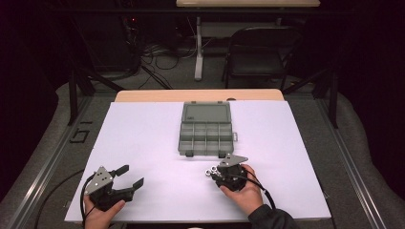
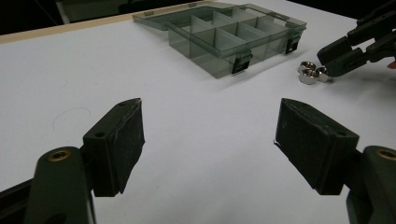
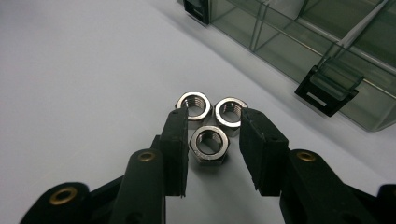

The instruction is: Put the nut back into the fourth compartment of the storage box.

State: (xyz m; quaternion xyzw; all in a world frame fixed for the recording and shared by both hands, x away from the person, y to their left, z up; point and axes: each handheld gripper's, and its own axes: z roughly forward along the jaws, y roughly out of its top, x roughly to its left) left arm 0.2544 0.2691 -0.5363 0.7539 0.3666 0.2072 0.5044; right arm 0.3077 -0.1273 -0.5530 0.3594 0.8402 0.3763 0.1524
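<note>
Nothing sorted yet, looks like: three nuts (image 3: 210,126) sit clustered on the white table (image 1: 143,143), just near of the open organizer box (image 1: 206,129), whose compartments look empty, though it's dim. Right gripper (image 3: 211,149) jaws straddle the nearest nut (image 3: 209,143), not clamped. Left gripper (image 2: 210,144) spread wide, idle at near left. The right gripper view resolves three separate nuts; the high view shows a blob.

I can read no text, label, brand or number anywhere here: the organizer box (image 1: 206,129), its black latches (image 3: 327,91) and the nuts (image 3: 209,142) carry no legible marking.
</note>
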